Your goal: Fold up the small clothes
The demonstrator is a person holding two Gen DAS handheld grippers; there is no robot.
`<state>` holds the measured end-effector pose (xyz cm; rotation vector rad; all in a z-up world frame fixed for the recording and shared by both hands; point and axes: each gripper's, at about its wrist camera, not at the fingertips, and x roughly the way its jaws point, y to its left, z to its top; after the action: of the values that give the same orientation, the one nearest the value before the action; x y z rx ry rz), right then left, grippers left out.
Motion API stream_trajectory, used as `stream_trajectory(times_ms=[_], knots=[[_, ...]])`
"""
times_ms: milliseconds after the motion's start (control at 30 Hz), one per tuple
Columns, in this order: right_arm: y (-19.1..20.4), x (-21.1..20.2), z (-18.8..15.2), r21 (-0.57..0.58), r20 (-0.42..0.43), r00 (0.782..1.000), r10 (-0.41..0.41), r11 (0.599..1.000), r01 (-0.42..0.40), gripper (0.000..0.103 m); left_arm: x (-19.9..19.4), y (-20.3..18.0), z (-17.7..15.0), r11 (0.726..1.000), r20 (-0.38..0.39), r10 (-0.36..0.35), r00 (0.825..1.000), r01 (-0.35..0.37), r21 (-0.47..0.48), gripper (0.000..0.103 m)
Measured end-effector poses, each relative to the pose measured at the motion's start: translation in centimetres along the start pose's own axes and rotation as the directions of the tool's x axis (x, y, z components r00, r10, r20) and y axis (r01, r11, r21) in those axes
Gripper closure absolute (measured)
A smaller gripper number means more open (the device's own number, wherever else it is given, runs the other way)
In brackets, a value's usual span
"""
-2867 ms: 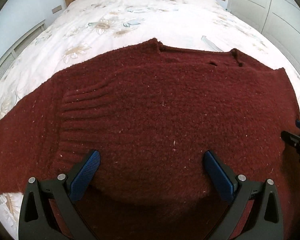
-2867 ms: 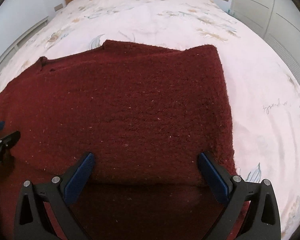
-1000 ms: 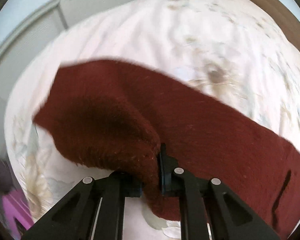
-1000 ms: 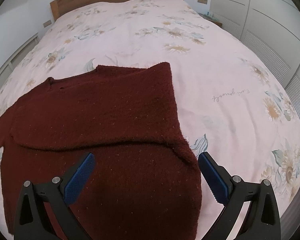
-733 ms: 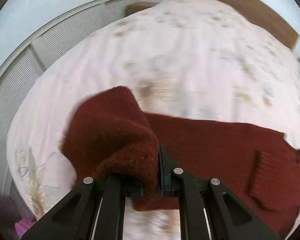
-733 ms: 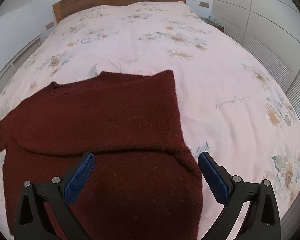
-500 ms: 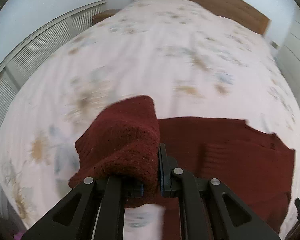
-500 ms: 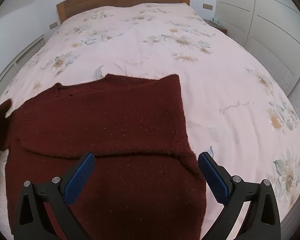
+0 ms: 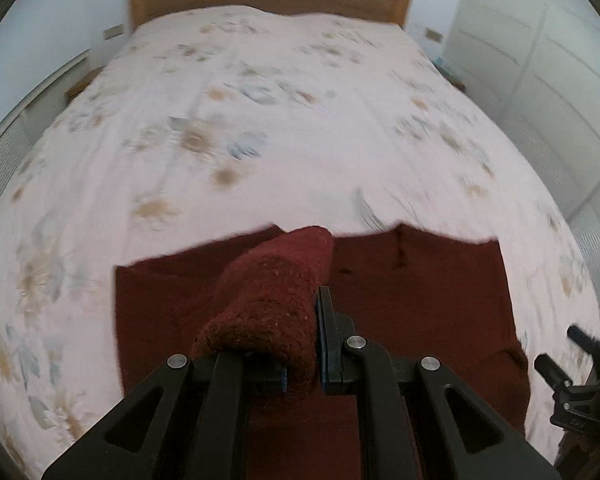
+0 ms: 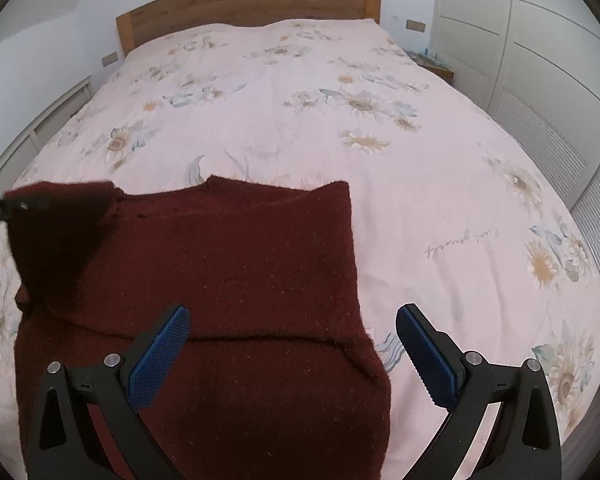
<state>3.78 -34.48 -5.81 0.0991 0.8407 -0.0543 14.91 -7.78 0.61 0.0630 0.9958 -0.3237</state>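
Note:
A dark red knitted sweater (image 10: 236, 264) lies on the bed, its right side folded in with a straight right edge. My left gripper (image 9: 303, 364) is shut on the sweater's left sleeve (image 9: 276, 300) and holds it raised above the sweater's body (image 9: 420, 292). The lifted sleeve also shows in the right wrist view (image 10: 60, 236), at the left, with the left gripper (image 10: 4, 206) on it. My right gripper (image 10: 292, 354) is open and empty above the sweater's lower right part. It shows at the right edge of the left wrist view (image 9: 580, 368).
The bed has a pale pink floral cover (image 10: 380, 128) and a wooden headboard (image 10: 244, 4). White wardrobe doors (image 10: 540, 60) stand to the right. A white slatted wall (image 9: 4, 152) runs along the left.
My left gripper has carried the pinched sleeve from the far left in over the sweater's body, swinging to face the headboard. My right gripper has stayed open and risen slightly.

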Motion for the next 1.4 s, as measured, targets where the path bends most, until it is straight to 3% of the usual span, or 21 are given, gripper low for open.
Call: stream_trajectory(times_ms=[167, 267, 400, 500, 600, 667, 700, 733, 767, 1033, 1167, 1400], knots=[[-0.2, 0.5, -0.7, 0.004, -0.020, 1.000, 0.008, 1.000, -0.008, 0.000, 5.1, -2.4, -2.3, 0.996, -0.085, 0.056, 0.995, -0.050, 0.067, 0.094], [-0.2, 0.8, -1.0, 0.002, -0.026, 1.000, 0.005, 1.000, -0.005, 0.000, 7.0, -3.0, -3.8, 0.988, -0.104, 0.125, 0.987, -0.114, 0.109, 0.092], [-0.3, 1.2, -1.5, 0.009, -0.040, 0.999, 0.007, 1.000, -0.007, 0.000, 8.4, -3.1, -5.0, 0.988, -0.156, 0.127, 0.980, -0.111, 0.107, 0.090], [-0.3, 1.1, -1.7, 0.005, -0.041, 0.999, 0.007, 1.000, -0.006, 0.000, 9.1, -3.1, -5.3, 0.991, -0.205, 0.117, 0.972, -0.101, 0.085, 0.080], [-0.5, 0.9, -1.7, 0.003, -0.032, 0.999, -0.001, 1.000, 0.001, 0.000, 9.0, -3.0, -5.4, 0.993, -0.214, 0.097, 0.972, -0.082, 0.081, 0.055], [-0.7, 0.8, -1.7, 0.010, -0.027, 1.000, -0.002, 1.000, 0.002, 0.000, 8.6, -3.1, -5.4, 0.995, -0.216, 0.086, 0.973, -0.070, 0.076, 0.028], [-0.8, 0.7, -1.7, 0.018, -0.025, 1.000, -0.001, 1.000, 0.001, 0.000, 8.4, -3.1, -5.4, 0.995, -0.218, 0.077, 0.973, -0.062, 0.073, 0.021], [-0.9, 0.7, -1.7, 0.021, -0.023, 1.000, -0.001, 1.000, 0.001, 0.000, 8.3, -3.1, -5.4, 0.997, -0.224, 0.062, 0.973, -0.048, 0.066, 0.005], [-0.9, 0.6, -1.7, 0.021, -0.021, 1.000, -0.003, 1.000, 0.003, 0.000, 8.1, -3.1, -5.5, 0.998, -0.229, 0.044, 0.973, -0.032, 0.057, 0.001], [-0.8, 0.3, -2.0, 0.001, -0.022, 1.000, -0.013, 1.000, 0.013, 0.000, 5.3, -2.8, -7.1, 0.991, -0.223, 0.021, 0.975, 0.010, 0.136, 0.001], [-0.4, 0.5, -2.0, -0.008, -0.031, 0.999, -0.010, 1.000, 0.009, 0.000, 3.1, -0.3, -8.2, 0.990, -0.201, 0.005, 0.980, 0.024, 0.141, 0.001], [1.3, 0.6, -1.9, -0.044, -0.034, 0.999, 0.006, 0.999, -0.008, 0.000, 0.4, 6.0, -8.5, 0.981, -0.146, 0.136, 0.980, -0.113, 0.155, 0.001]])
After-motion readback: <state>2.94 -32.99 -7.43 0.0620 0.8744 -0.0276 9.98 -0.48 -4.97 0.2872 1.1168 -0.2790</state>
